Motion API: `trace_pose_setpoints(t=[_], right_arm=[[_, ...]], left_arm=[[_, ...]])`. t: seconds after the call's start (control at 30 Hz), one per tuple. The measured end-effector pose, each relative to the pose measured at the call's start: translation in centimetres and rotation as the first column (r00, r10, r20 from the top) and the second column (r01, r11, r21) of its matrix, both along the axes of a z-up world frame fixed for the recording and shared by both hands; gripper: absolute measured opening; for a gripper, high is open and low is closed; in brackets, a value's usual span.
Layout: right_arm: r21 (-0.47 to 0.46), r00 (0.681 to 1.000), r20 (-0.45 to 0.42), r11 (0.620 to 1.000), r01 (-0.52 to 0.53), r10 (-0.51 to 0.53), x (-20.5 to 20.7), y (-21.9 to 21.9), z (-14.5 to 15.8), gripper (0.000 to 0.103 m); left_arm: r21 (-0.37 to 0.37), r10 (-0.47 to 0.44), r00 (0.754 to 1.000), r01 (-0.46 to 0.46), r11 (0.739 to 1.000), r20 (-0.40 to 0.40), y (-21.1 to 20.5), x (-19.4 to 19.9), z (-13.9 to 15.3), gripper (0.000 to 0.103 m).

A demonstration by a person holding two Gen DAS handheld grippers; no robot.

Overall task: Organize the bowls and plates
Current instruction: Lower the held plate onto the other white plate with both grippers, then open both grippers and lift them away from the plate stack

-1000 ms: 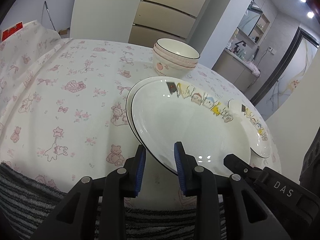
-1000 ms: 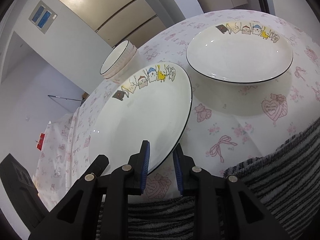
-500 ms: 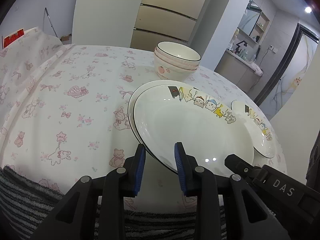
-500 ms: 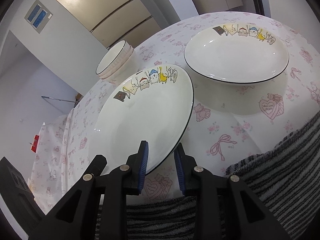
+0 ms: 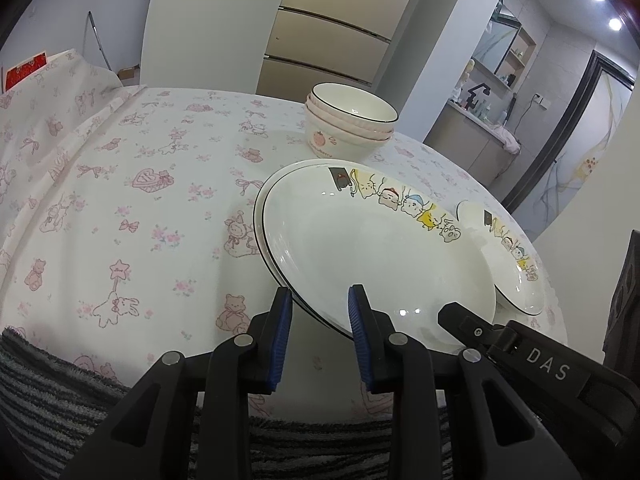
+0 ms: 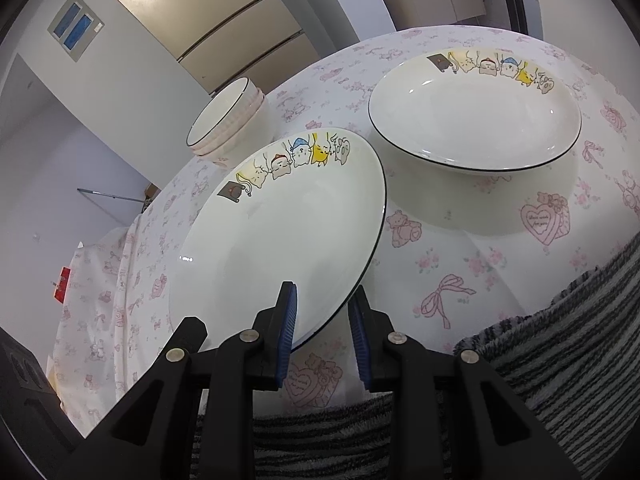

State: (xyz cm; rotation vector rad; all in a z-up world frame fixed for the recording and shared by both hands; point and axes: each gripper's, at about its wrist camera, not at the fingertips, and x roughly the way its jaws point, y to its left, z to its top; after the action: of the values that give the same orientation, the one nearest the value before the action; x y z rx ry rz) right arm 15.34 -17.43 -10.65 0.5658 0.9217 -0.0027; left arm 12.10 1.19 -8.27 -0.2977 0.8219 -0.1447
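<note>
On the table (image 5: pixel 120 220), the top plate (image 5: pixel 360 248) sits as before, tilted over the lower plate (image 5: pixel 259 208), near the stacked bowls (image 5: pixel 348 128). The left gripper (image 5: pixel 318 320), whose jaws have just been closing, and the right gripper (image 6: pixel 322 320) both clamp its near rim.

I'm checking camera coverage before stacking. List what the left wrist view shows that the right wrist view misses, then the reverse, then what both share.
Left wrist only: the rim of a second plate under the lifted white ceramic plate with cartoon cats, and the right tool at that plate's edge.
Right wrist only: a blue-paned wall panel.
Both: the lifted plate, a matching plate on the table, stacked white ribbed bowls, the pink-printed tablecloth and the grey striped cloth.
</note>
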Motion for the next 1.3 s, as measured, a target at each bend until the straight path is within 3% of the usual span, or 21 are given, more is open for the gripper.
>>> trace_pose_setpoints(t=[0.13,0.7,0.77,0.87,1.03,1.07,1.1,1.2,1.23,1.3], right_arm=[[-0.014,1.0,0.005,1.0,-0.003,0.003,-0.1,0.2,0.0,0.026],[-0.025,0.999,0.032,0.999,-0.039,0.04,-0.5,-0.5,-0.1,0.025],[-0.063,0.997,0.052,0.996,-0.056,0.06,-0.7,-0.2,0.2,0.027],[-0.101,0.993,0.076,0.992,-0.081,0.089,-1.0,0.2,0.8,0.04],[-0.105,0.989,0.104,0.99,-0.091,0.102,-1.6,-0.6,1.8,0.05],[-0.101,0.989,0.11,0.991,-0.09,0.101,-1.7,-0.9,2.0,0.051],[-0.1,0.988,0.118,0.991,-0.085,0.096,-1.9,-1.4,2.3,0.052],[-0.119,0.986,0.149,0.991,-0.054,0.071,-2.5,-2.5,3.2,0.052],[-0.132,0.984,0.164,0.99,-0.045,0.066,-2.7,-3.0,3.6,0.052],[-0.162,0.979,0.195,0.986,-0.03,0.062,-3.2,-3.7,4.4,0.052]], left_arm=[[-0.028,0.009,1.0,-0.01,1.0,-0.021,0.6,0.5,-0.3,0.017],[-0.029,0.008,1.0,-0.008,1.0,-0.013,0.8,0.5,-0.3,0.017],[-0.019,0.003,1.0,-0.003,1.0,0.002,0.6,0.3,-0.1,0.017],[-0.03,-0.002,1.0,0.002,1.0,0.017,0.7,0.2,0.2,0.018],[-0.004,-0.004,0.998,0.004,1.0,0.066,0.4,-0.7,1.1,0.02],[0.013,-0.008,0.996,0.007,1.0,0.088,0.1,-1.0,1.4,0.022],[0.038,-0.014,0.993,0.009,0.999,0.118,-0.3,-1.6,1.9,0.031],[0.088,-0.019,0.974,-0.001,0.996,0.225,-1.1,-3.6,3.7,0.073],[0.106,-0.019,0.964,-0.009,0.994,0.267,-1.5,-4.4,4.3,0.08],[0.143,-0.036,0.941,-0.013,0.99,0.337,-2.3,-5.8,5.9,0.082]])
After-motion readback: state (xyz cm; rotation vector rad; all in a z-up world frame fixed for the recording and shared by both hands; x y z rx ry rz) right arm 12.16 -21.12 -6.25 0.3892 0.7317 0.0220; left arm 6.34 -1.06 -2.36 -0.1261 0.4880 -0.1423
